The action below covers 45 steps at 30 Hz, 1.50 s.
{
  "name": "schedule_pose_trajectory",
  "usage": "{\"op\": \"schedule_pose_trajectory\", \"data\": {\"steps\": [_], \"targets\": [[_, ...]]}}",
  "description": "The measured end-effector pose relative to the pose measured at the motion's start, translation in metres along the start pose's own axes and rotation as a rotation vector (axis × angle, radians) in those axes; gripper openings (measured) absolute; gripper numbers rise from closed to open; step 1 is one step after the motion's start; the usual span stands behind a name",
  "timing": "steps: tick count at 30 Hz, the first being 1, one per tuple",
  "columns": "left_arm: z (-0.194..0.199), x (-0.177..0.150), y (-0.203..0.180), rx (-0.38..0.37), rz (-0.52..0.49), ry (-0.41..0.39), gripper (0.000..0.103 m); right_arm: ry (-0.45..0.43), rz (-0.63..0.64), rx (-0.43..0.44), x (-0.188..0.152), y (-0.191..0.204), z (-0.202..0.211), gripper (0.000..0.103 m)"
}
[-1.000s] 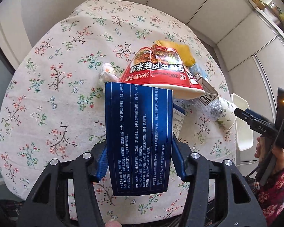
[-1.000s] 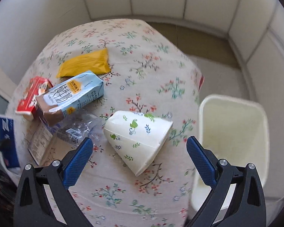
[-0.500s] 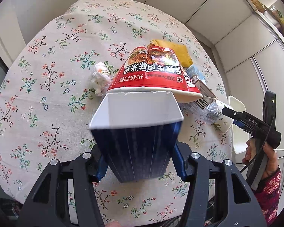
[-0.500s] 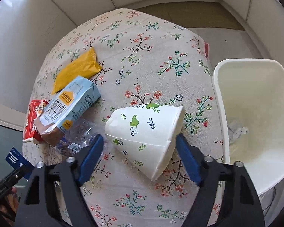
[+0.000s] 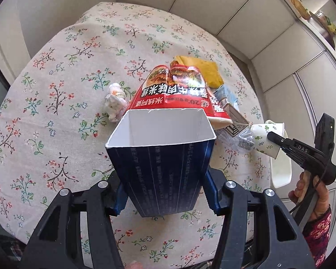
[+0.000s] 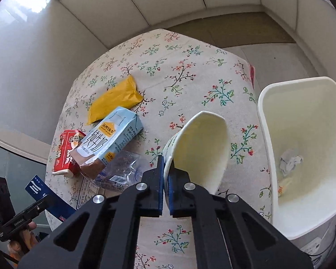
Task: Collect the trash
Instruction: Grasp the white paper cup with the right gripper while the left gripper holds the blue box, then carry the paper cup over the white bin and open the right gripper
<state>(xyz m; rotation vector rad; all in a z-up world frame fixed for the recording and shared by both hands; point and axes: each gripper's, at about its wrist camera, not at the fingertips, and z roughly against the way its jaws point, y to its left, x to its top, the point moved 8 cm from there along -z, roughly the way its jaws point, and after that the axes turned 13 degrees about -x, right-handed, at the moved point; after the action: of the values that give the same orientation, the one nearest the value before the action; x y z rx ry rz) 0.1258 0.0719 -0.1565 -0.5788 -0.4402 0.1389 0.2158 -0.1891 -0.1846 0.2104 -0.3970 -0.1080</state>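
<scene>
- Right wrist view: right claw (image 6: 165, 186) has just closed, pinching the paper cup (image 6: 199, 150) wall, beside the bin (image 6: 264, 121) for disposal.
- Left claw (image 5: 165, 192) clamps the blue carton (image 5: 163, 165), open end forward, clear of the table (image 5: 56, 89).

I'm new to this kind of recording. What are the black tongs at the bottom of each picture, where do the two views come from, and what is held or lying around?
There is no robot here: a person holds a hand-held gripper in each hand, and a wide-angle camera on each looks forward along its two fingers. That gives the left wrist and right wrist views.

The left gripper clamps an open dark blue carton. The right gripper has just been closing and now pinches the wall of a leaf-printed paper cup.

On the floral tablecloth lie a yellow packet, a light blue milk carton, a red snack bag, a clear crumpled plastic wrapper and a crumpled white tissue. Beside the table stands a white bin with some scraps inside.
</scene>
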Motion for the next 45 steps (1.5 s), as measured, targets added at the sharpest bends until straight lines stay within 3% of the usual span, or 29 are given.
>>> {"op": "schedule_pose_trajectory", "data": {"steps": [14, 23, 35, 37, 38, 39, 41, 45], "targets": [[-0.002, 0.012, -0.035, -0.057, -0.049, -0.05, 0.053, -0.188, -0.027, -0.021, 0.018, -0.021, 0.057, 0.003], [-0.013, 0.013, -0.064, -0.085, -0.087, -0.054, 0.053, -0.322, -0.125, -0.175, 0.03, -0.078, 0.089, 0.003], [-0.036, 0.011, -0.103, -0.114, -0.128, -0.04, 0.053, -0.344, -0.231, -0.377, 0.025, -0.145, 0.103, 0.009], [-0.041, 0.012, -0.112, -0.123, -0.138, -0.042, 0.053, -0.365, -0.23, -0.409, 0.023, -0.151, 0.11, 0.028], [-0.043, 0.011, -0.117, -0.126, -0.144, -0.044, 0.053, -0.382, -0.232, -0.427, 0.023, -0.155, 0.115, 0.05], [-0.045, 0.011, -0.123, -0.132, -0.152, -0.046, 0.053, -0.402, -0.234, -0.449, 0.022, -0.158, 0.121, 0.058], [-0.05, 0.011, -0.134, -0.144, -0.164, -0.052, 0.053, -0.432, -0.23, -0.484, 0.02, -0.164, 0.131, 0.06], [-0.058, 0.013, -0.165, -0.182, -0.21, -0.071, 0.053, -0.48, -0.25, -0.569, 0.015, -0.184, 0.151, 0.081]]}}
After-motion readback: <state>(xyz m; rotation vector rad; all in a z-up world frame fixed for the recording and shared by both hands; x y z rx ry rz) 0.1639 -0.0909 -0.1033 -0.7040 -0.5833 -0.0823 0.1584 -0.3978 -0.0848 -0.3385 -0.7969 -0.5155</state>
